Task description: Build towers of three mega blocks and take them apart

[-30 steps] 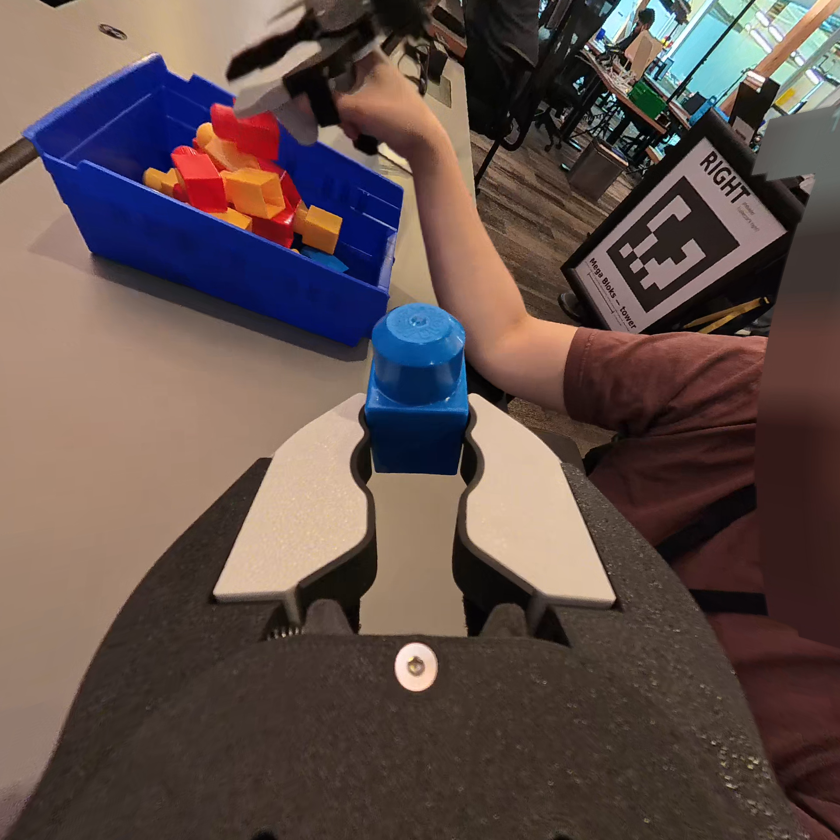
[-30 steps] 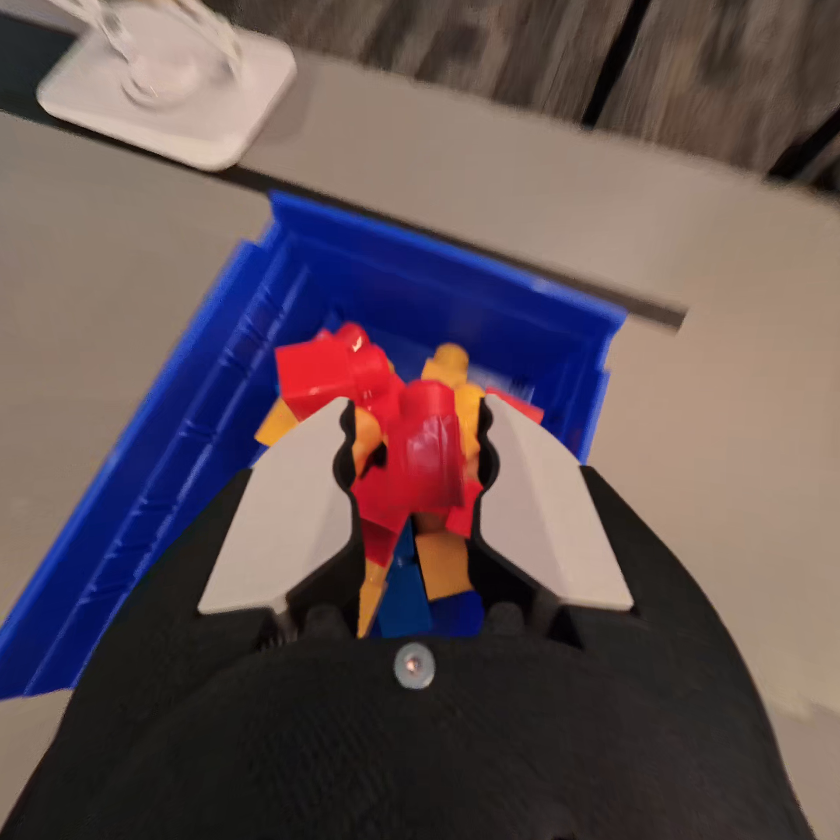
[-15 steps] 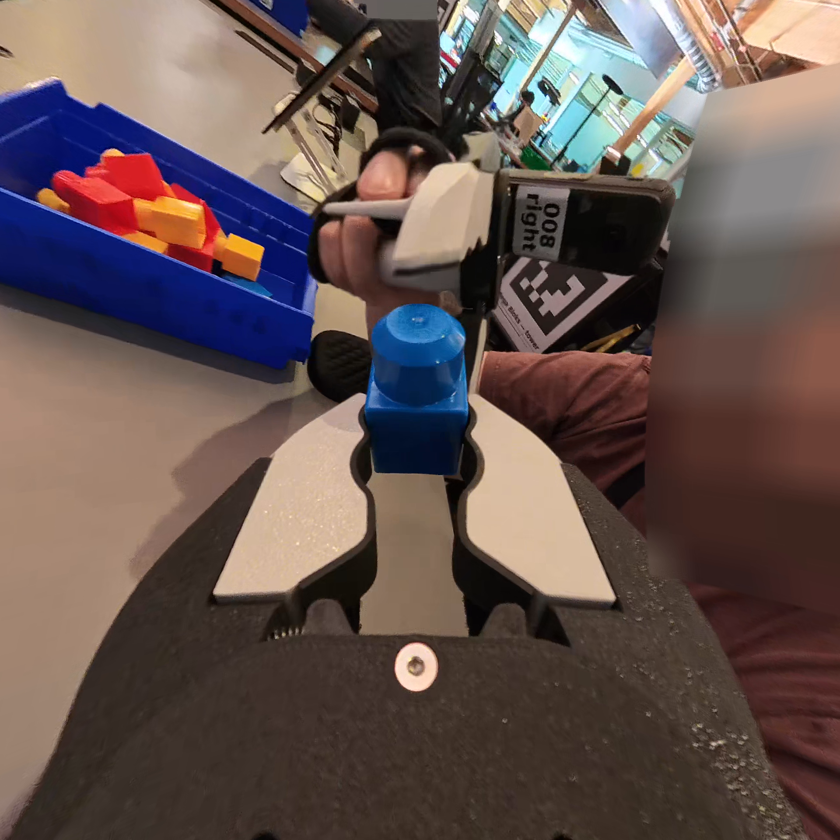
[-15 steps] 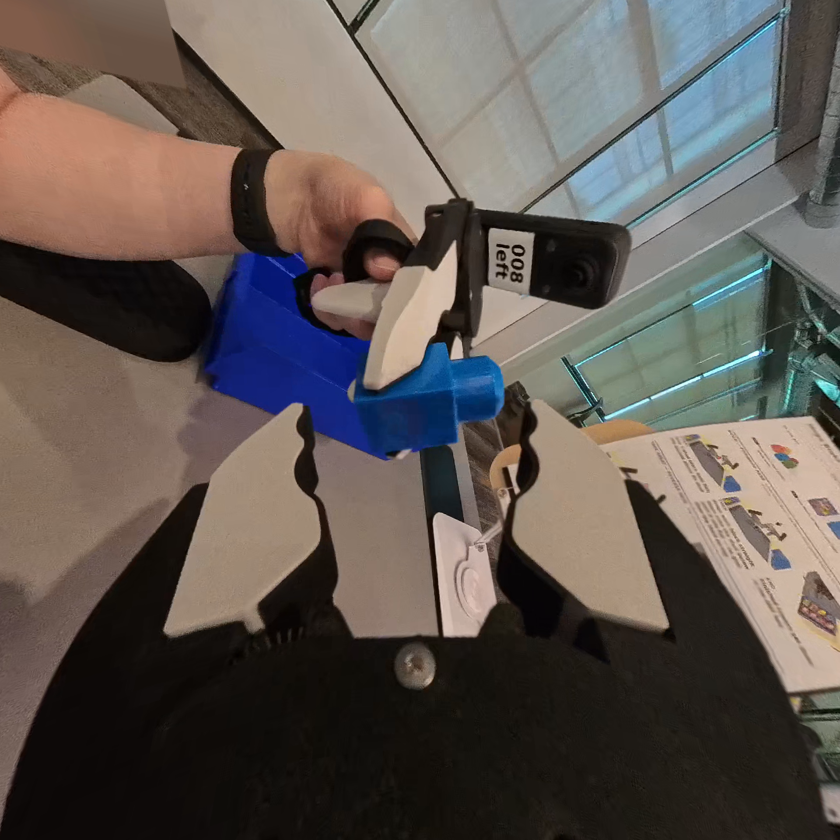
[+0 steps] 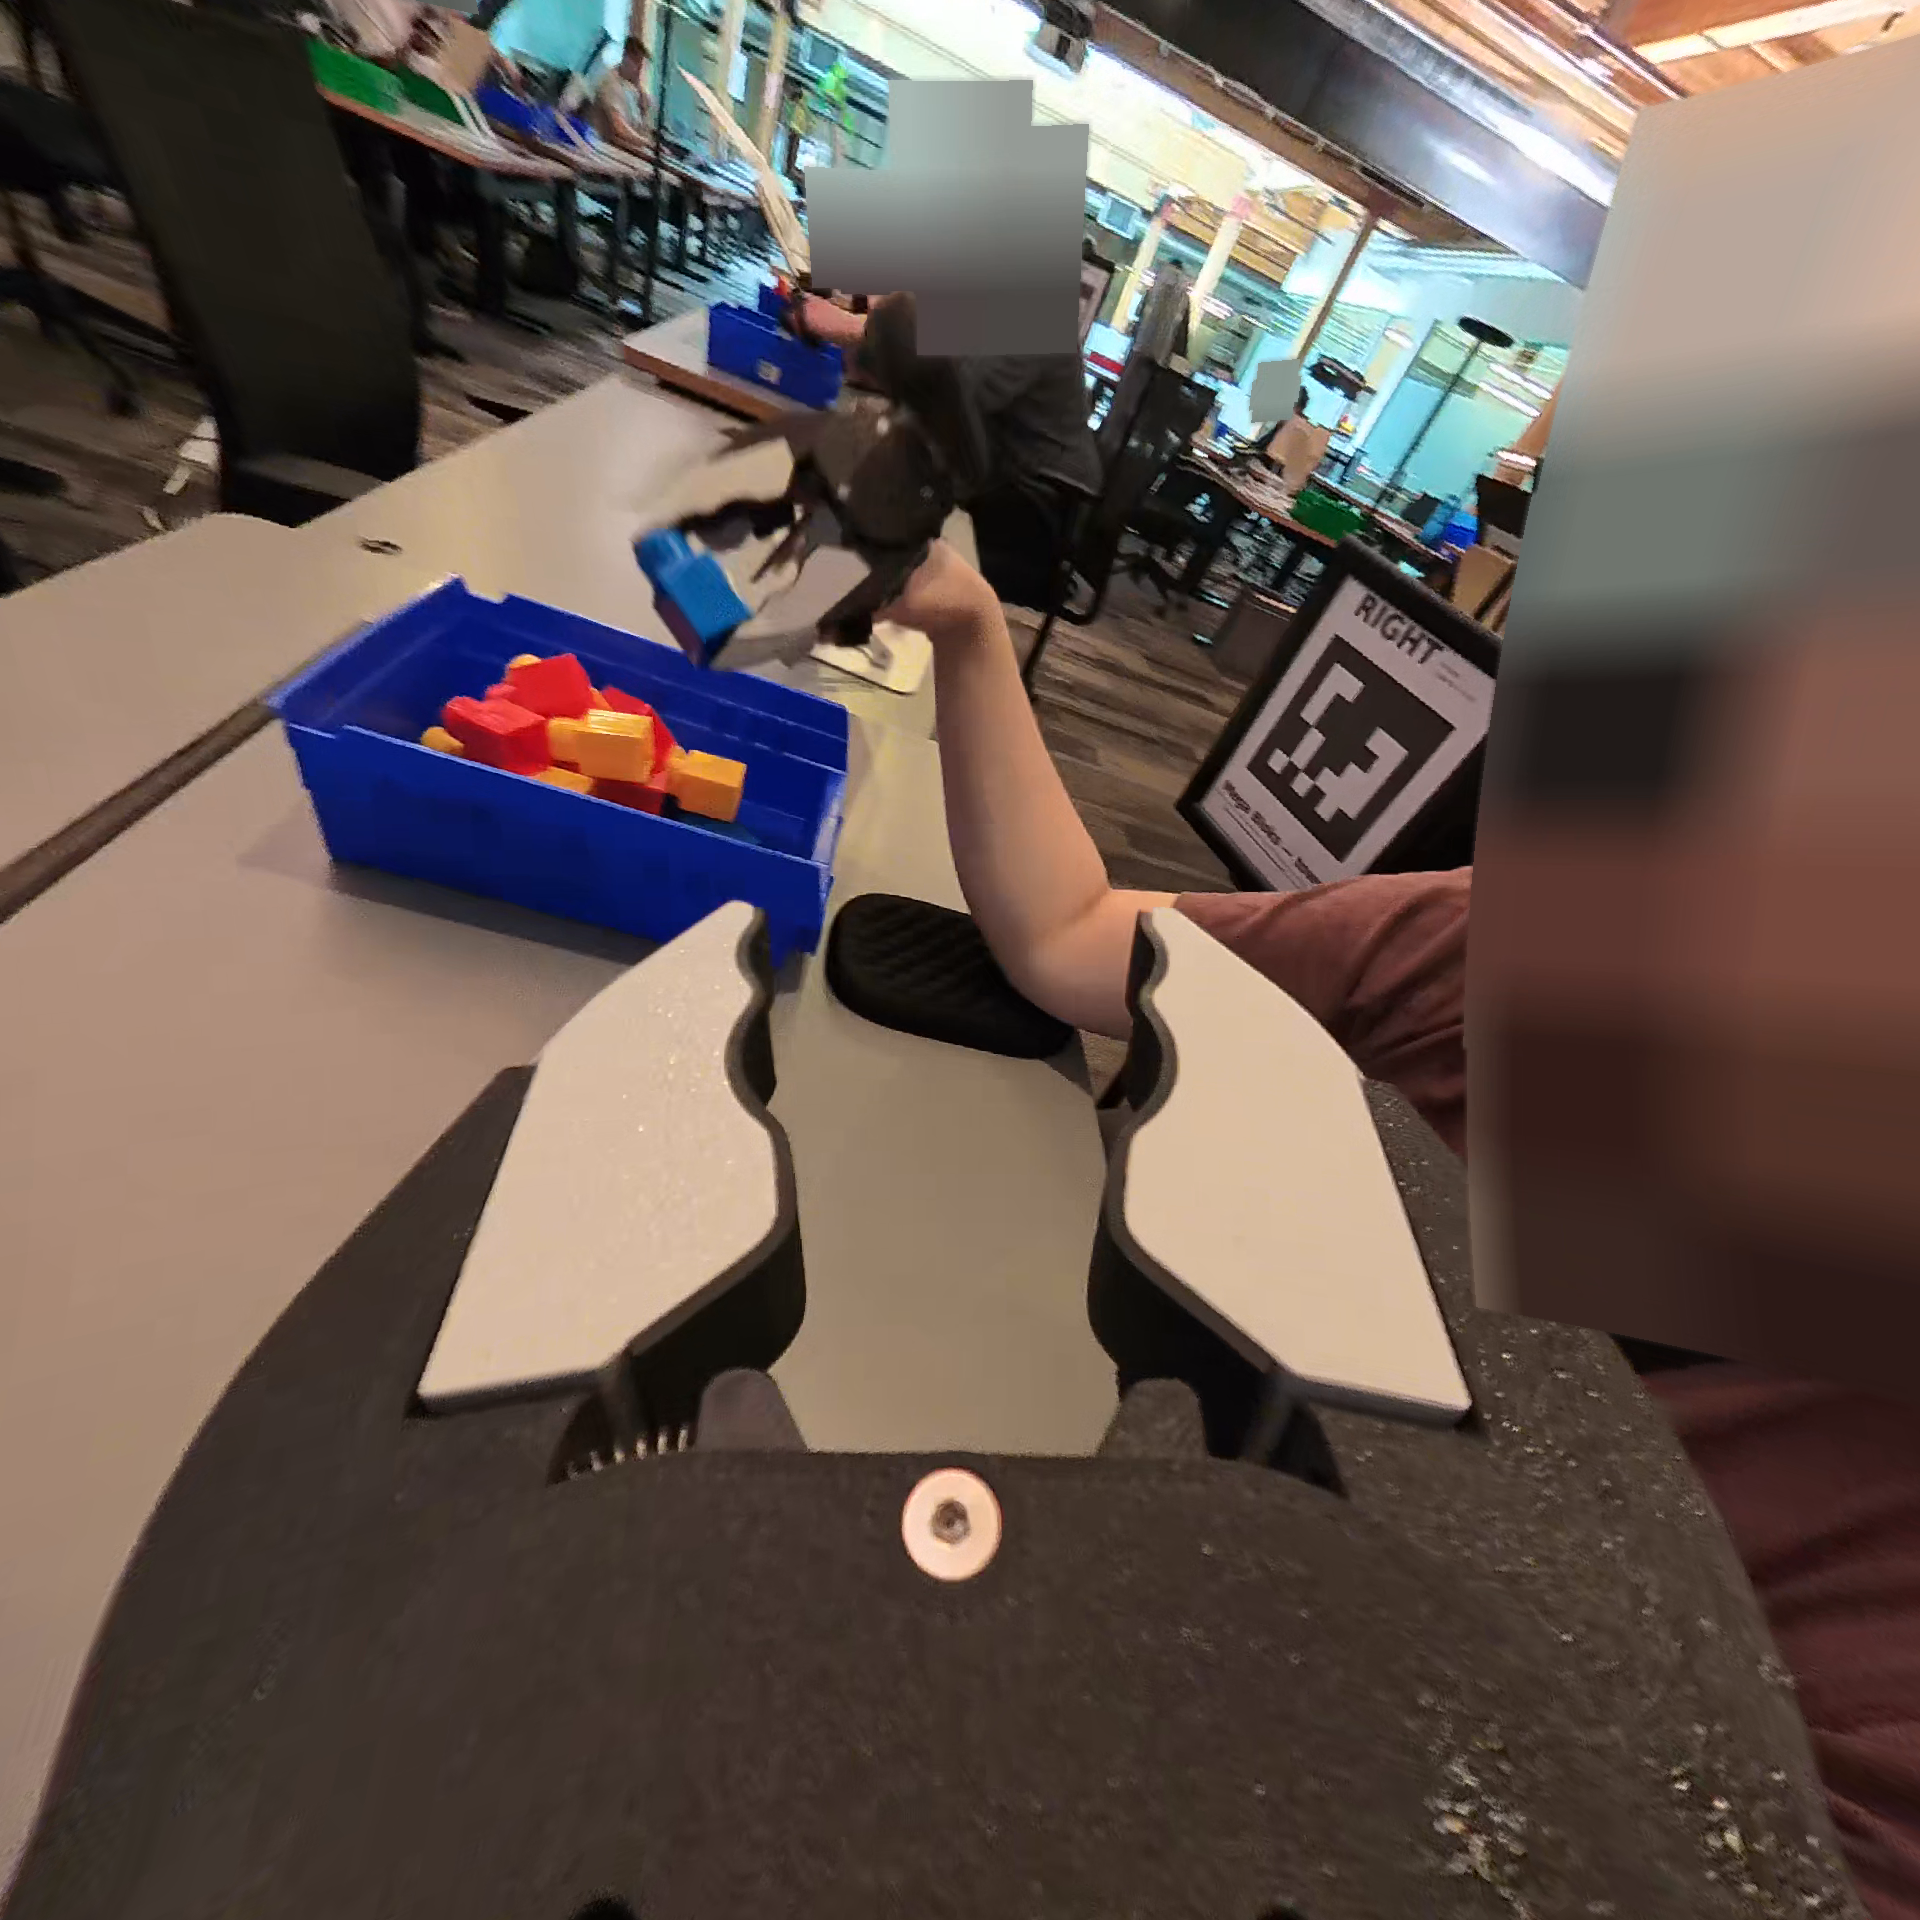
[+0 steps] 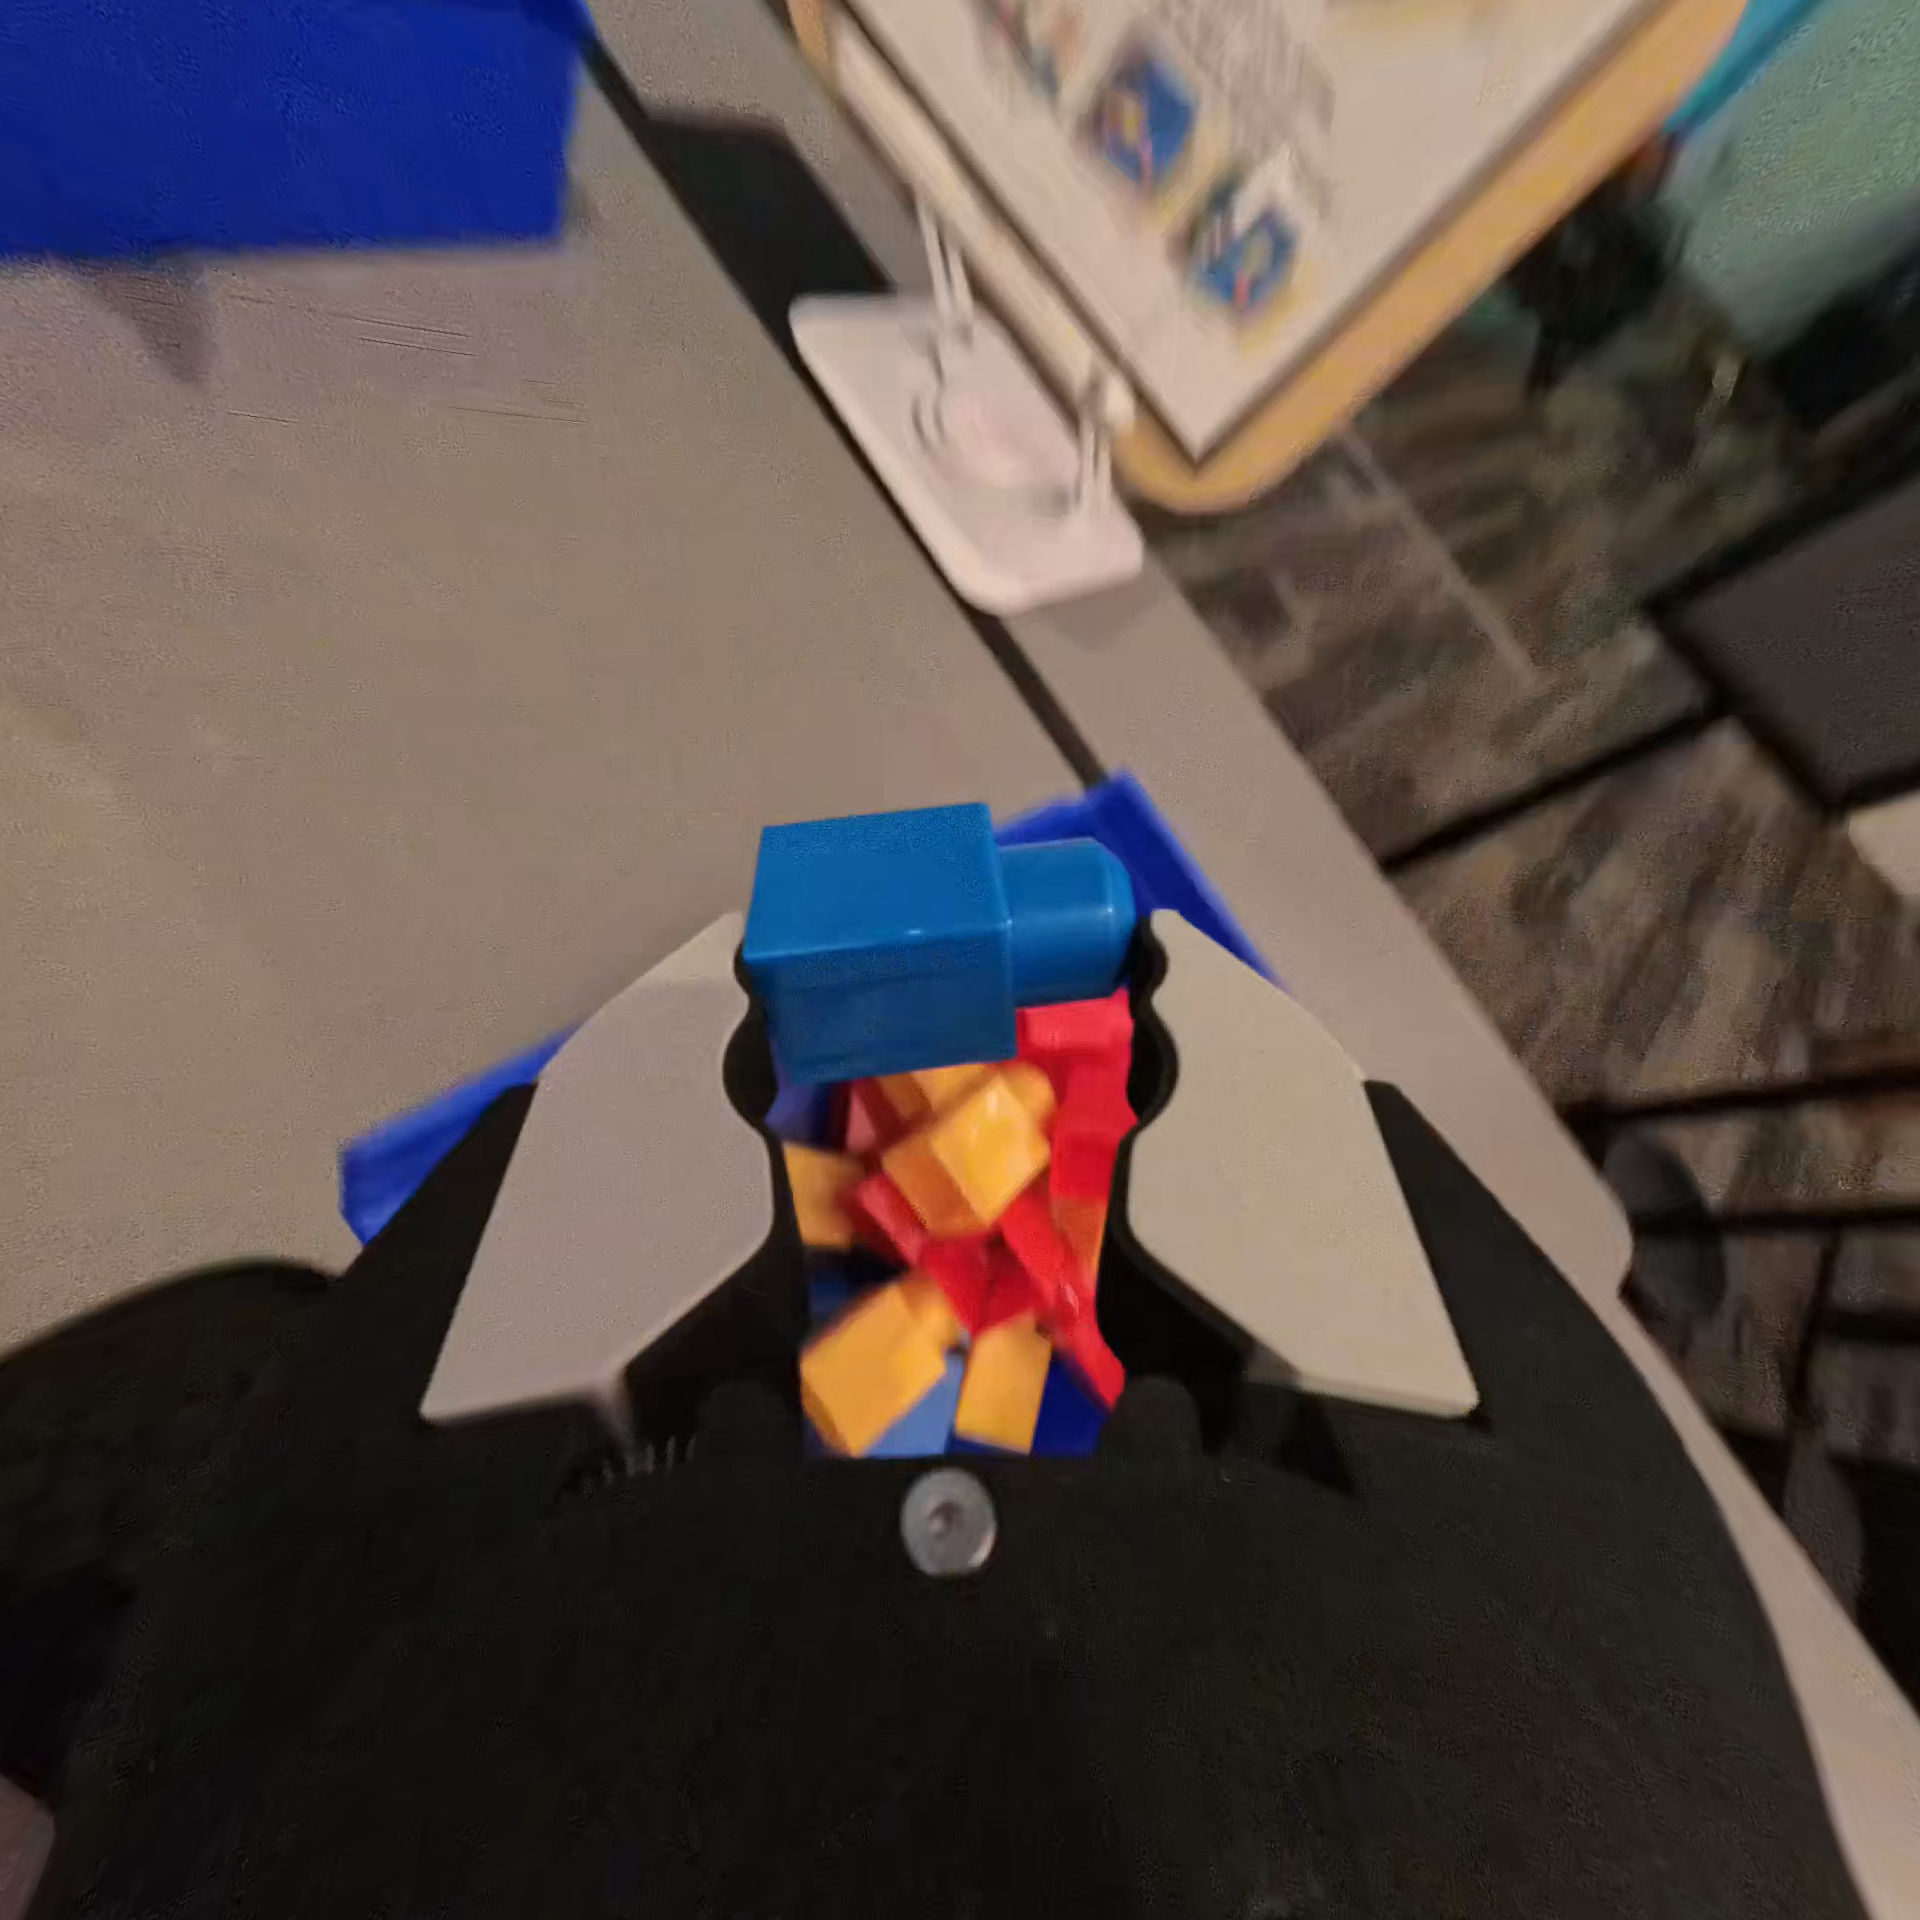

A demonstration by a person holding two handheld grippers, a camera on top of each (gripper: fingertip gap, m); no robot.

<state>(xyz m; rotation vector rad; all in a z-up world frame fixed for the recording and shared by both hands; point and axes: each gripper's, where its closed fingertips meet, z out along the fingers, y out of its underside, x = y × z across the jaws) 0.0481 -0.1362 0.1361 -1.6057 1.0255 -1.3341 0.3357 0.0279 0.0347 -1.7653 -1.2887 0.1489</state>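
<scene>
Blocks mostly lie loose in the bin [image 5: 561, 842], none stacked, so disassembly looks nearly finished: the right gripper [image 6: 948, 997] clamps a blue block [image 6: 883, 935] above it, while the left gripper [image 5: 951, 987], at six o'clock, gapes empty.

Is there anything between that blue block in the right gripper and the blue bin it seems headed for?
Nothing visible. The right gripper holds the blue block sideways right above the open blue bin, with only air between it and the pile of red and orange blocks already lying inside.
</scene>
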